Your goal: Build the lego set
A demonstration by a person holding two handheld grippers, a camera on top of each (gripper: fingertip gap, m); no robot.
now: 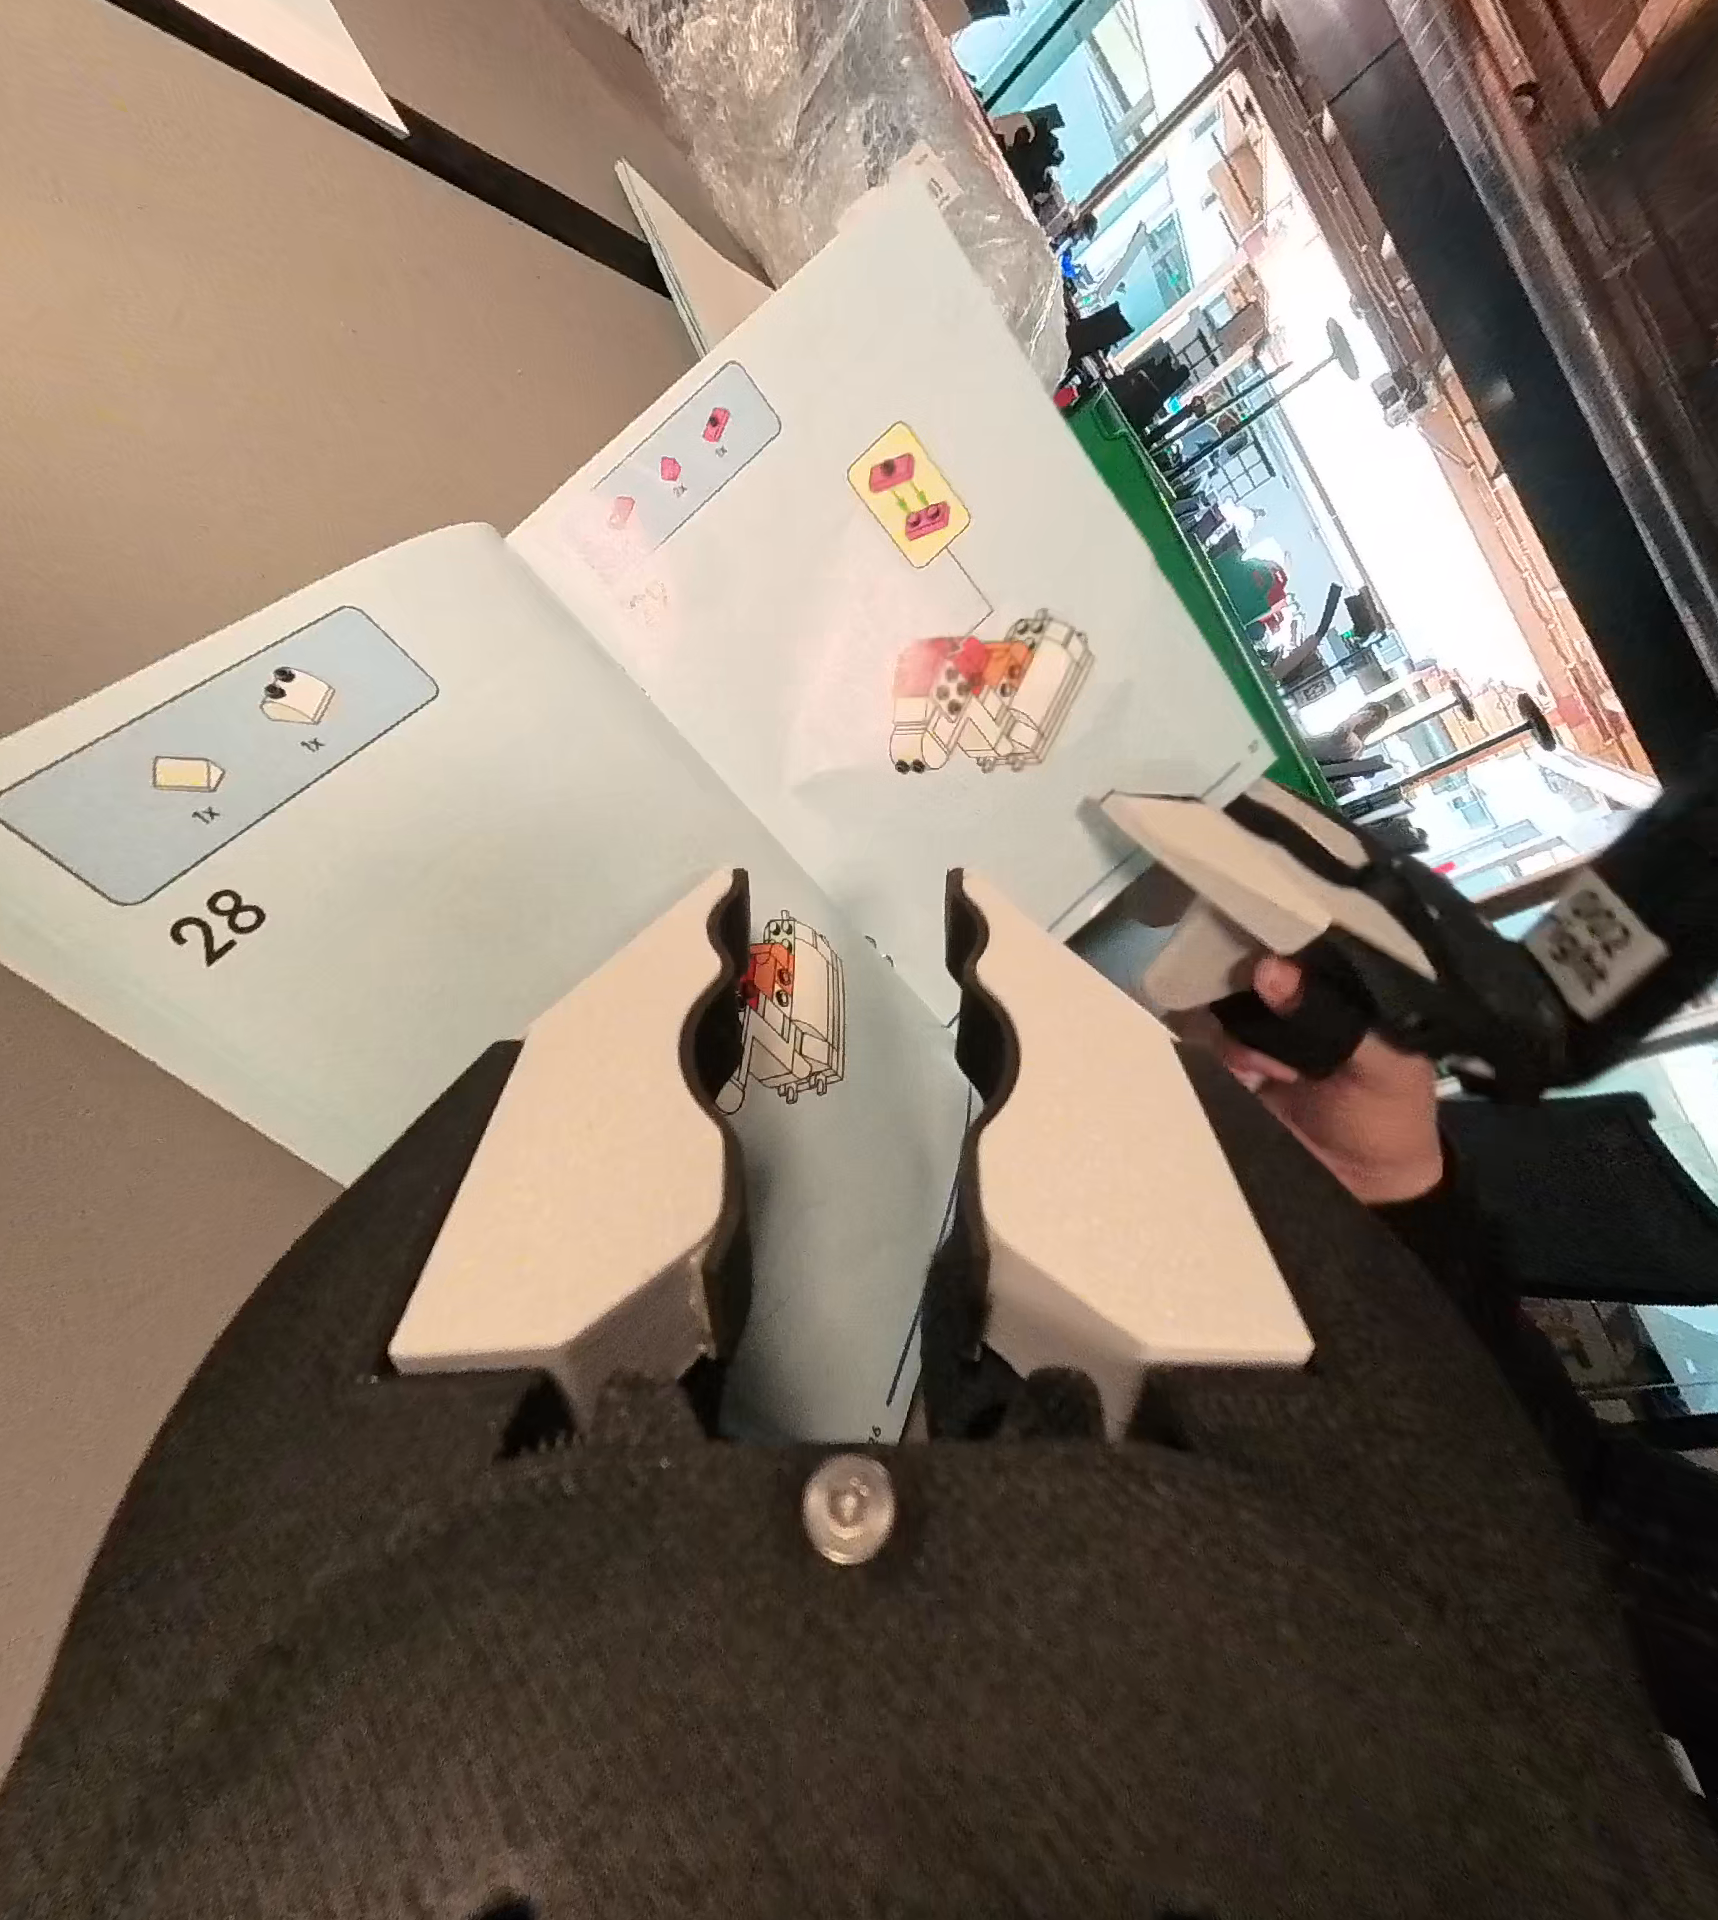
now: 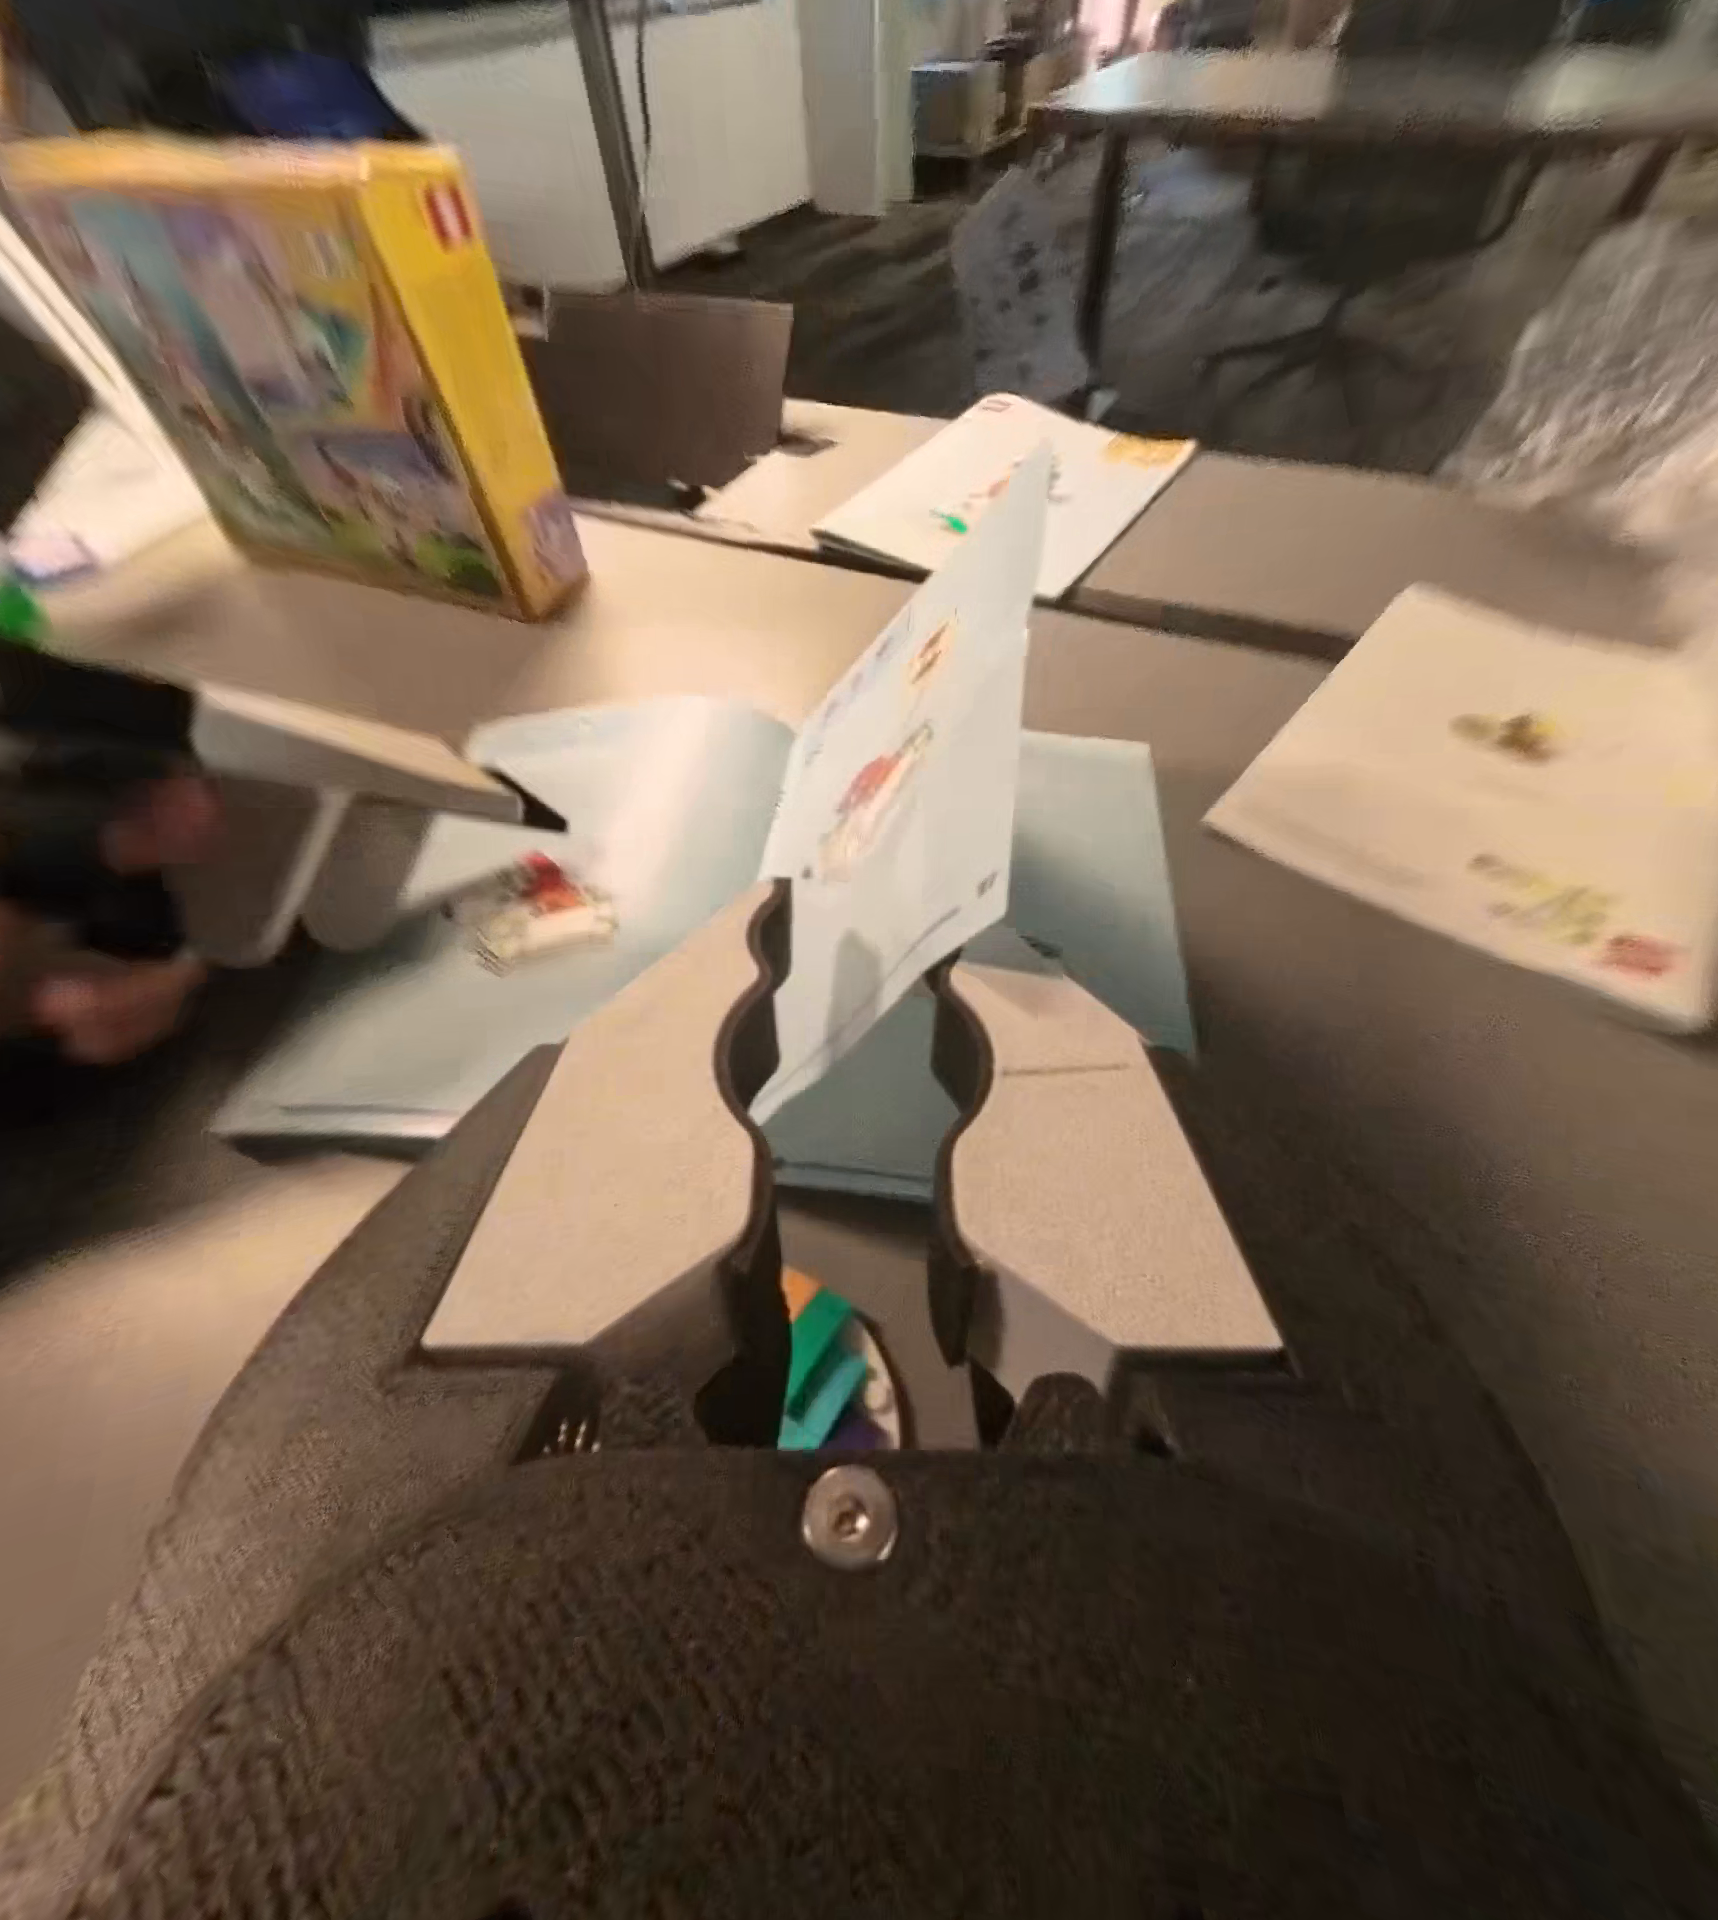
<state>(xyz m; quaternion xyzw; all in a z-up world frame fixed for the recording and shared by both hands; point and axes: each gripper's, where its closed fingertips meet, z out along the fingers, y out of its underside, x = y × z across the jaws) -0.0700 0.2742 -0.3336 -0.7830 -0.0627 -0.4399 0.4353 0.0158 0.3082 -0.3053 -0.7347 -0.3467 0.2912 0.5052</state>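
Lying open on a grey table (image 2: pixel 1354 1039), the instruction booklet (image 1: pixel 419 883) sits beyond both grippers' parted, empty jaws.

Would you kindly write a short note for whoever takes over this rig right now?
Left tool: open, holding nothing, over the open instruction booklet.
Right tool: open, with a lifted page standing between its fingers, apparently not clamped.
The partly built white-and-red model lies on the booklet, near the left tool.
Done: part of the model.
Left: settle the page, then probably go on adding bricks.
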